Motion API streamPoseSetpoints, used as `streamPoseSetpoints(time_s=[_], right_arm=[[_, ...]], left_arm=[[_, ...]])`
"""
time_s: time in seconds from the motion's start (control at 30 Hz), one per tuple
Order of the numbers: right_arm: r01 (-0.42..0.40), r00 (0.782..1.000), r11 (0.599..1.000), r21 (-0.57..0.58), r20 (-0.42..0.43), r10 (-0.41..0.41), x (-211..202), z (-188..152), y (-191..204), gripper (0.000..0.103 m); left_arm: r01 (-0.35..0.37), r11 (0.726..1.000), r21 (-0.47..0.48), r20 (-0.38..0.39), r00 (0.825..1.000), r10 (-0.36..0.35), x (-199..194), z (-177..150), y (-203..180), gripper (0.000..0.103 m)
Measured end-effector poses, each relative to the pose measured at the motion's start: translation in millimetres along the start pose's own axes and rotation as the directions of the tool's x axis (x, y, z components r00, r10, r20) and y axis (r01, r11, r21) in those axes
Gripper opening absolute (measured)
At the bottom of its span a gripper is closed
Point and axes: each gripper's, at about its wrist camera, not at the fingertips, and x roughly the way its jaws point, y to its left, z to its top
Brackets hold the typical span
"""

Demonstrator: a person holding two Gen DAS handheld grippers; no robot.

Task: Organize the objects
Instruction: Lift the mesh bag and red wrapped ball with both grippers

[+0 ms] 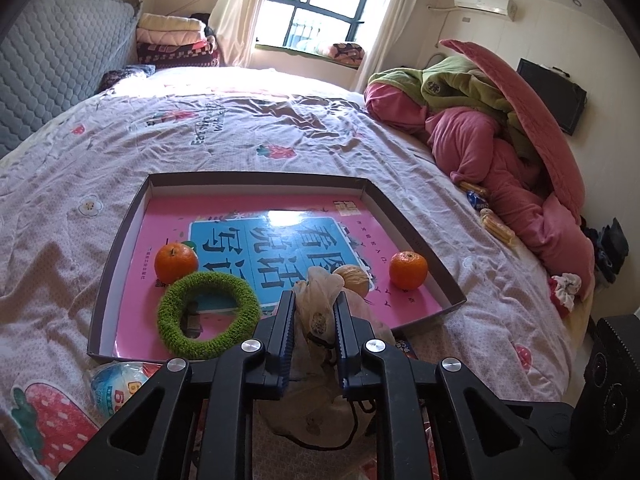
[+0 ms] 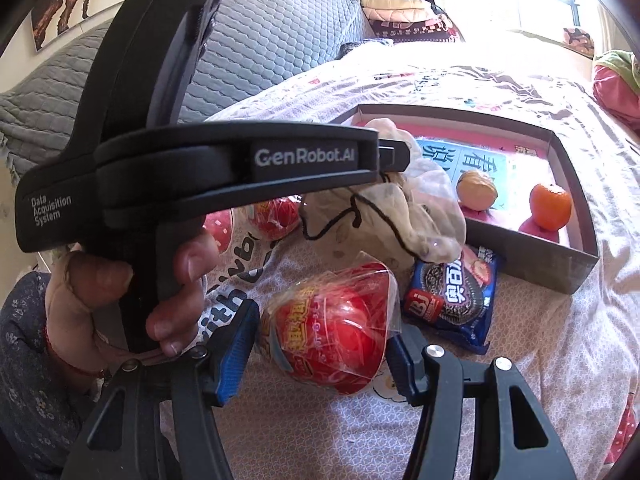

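the left tongs [image 1: 314, 312] pinch the neck of a drawstring pouch [image 1: 316, 304], lifting it at the tray [image 1: 416, 220] edge just ahead, likely to drop inside. the right tongs [image 2: 320, 356] straddle a wrapped red apple [image 2: 336, 336] between them, spread, seemingly not yet gripping.

Two oranges [image 1: 176, 263] [image 1: 408, 269], one walnut [image 1: 354, 278], one green ring [image 1: 209, 315], one cookie packet [image 2: 456, 298].

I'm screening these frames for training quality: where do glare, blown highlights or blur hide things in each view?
Left wrist view: glare whitens the middle of the book cover in the tray, and the window is overexposed; the fruit stays sharp. Right wrist view: sunlight blows out the far bedsheet, and the left tongs held close to the lens block much of the left half.
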Motion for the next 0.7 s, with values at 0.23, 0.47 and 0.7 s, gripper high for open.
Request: streamPoseSetpoints(time_s=[0.23,0.47,0.7], right_arm=[[0.008,1.0,1.0,0.001,0.01,-0.008,2,2,0,0.06],[0.013,1.0,1.0,0.005,0.029,-0.013,-5,1,-7,0.06],[0.014,0.999,1.0,-0.001,0.033,-0.014,0,7,-7,0.06]], left_arm=[[-0.006,1.0,0.004,0.022,1.0,0.006,-7,1,-1,0.016],[-0.006,1.0,0.004,0.037,0.999,0.006,-15,3,2,0.015],[-0.014,1.0,0.002,0.034,0.999,0.014,-17,2,6,0.015]])
